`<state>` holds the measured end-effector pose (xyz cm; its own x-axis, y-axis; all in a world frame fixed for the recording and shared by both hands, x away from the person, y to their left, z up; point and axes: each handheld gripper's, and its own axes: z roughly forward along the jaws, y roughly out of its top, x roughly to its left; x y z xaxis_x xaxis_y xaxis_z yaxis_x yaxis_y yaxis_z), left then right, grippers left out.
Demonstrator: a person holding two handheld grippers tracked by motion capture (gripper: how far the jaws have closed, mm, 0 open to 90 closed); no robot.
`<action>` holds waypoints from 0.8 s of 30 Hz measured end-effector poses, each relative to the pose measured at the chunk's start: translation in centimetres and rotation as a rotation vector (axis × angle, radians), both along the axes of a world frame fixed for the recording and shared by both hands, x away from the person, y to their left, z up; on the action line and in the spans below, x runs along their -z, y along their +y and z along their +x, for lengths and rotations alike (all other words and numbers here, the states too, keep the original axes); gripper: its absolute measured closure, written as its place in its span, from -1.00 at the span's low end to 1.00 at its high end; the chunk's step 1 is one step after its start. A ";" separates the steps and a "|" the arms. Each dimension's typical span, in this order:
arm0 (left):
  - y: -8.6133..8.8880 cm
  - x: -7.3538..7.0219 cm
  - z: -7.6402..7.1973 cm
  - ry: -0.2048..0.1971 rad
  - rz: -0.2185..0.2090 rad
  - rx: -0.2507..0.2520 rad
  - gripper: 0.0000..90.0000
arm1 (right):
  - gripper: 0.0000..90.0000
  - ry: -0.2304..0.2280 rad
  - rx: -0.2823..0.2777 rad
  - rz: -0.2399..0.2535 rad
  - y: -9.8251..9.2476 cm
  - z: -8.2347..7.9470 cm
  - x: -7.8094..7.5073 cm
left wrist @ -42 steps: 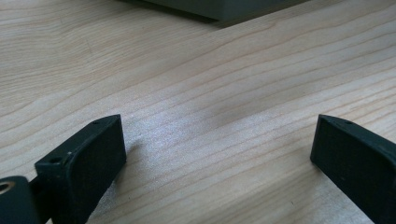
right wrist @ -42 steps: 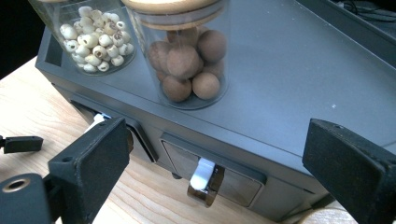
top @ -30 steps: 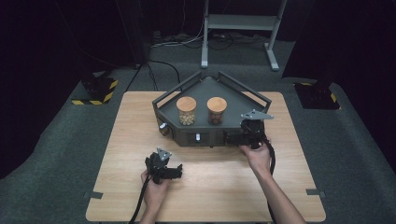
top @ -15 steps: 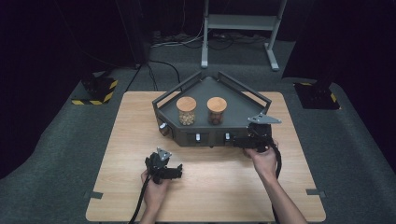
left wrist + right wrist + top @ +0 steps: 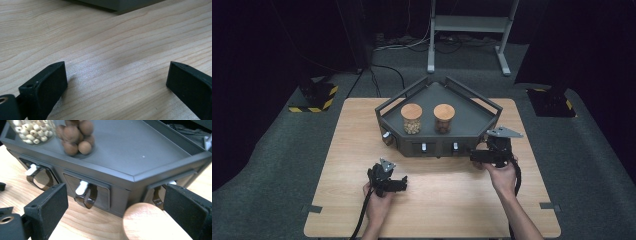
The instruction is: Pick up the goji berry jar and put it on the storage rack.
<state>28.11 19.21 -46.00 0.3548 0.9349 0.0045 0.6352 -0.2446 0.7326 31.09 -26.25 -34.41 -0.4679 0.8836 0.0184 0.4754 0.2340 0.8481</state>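
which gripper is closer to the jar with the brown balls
Right. The right gripper is at the tray's front right corner, just in front and right of the brown-ball jar. The left gripper rests on the table, well in front.

In the right gripper view, the jar of pale beans [image 5: 31, 131] and the jar of brown balls [image 5: 76, 135] are cut off by the top edge, lids unseen. A round wooden lid [image 5: 147, 221] at the lower centre runs off the bottom edge, blurred; whatever is beneath it is hidden. In the left gripper view, the grey tray [image 5: 120, 3] is cropped at the top edge
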 end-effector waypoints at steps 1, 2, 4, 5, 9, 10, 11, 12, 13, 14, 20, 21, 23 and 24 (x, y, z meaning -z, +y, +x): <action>0.0 0.0 0.0 0.000 0.000 0.000 -0.93 | -0.88 0.002 0.003 0.002 -0.2 0.0 0.1; 0.0 0.0 0.0 0.000 0.000 0.000 -0.93 | -0.88 0.006 0.006 0.009 -0.4 -0.1 0.2; 0.0 0.0 0.0 0.000 0.000 0.000 -0.93 | -0.88 0.011 0.012 0.013 -0.8 -0.2 0.5; 0.0 0.0 0.0 0.000 0.000 0.000 -0.93 | -0.88 0.016 0.015 0.014 -0.9 -0.2 0.7; 0.0 0.0 0.0 0.000 0.000 0.000 -0.93 | -0.88 0.025 0.026 0.007 -1.3 -0.2 1.1; 0.0 0.0 0.0 0.000 0.000 0.000 -0.93 | -0.88 0.025 0.031 0.004 -1.4 -0.3 1.3; 0.0 0.0 0.0 0.000 0.000 0.000 -0.93 | -0.88 0.026 0.035 0.004 -1.5 -0.3 1.4; 0.0 0.0 0.0 0.000 0.000 0.000 -0.93 | -0.88 0.028 0.038 0.004 -1.5 -0.3 1.5; 0.0 0.0 0.0 0.000 0.000 0.000 -0.93 | -0.88 0.028 0.040 0.001 -1.6 -0.3 1.6; 0.0 0.0 0.0 0.000 0.000 0.000 -0.93 | -0.88 0.030 0.044 -0.001 -1.6 -0.3 1.7; 0.0 0.0 0.0 0.000 0.000 0.000 -0.93 | -0.88 0.040 0.063 -0.017 -1.6 -0.2 2.3; 0.0 0.0 0.0 0.000 0.000 0.000 -0.93 | -0.88 0.040 0.066 -0.020 -1.6 -0.1 2.4; 0.0 0.0 0.0 0.000 0.000 0.000 -0.93 | -0.88 0.046 0.072 -0.022 -1.6 -0.1 2.6; 0.0 0.0 0.0 0.000 0.000 0.000 -0.93 | -0.88 0.051 0.076 -0.025 -1.6 0.0 2.8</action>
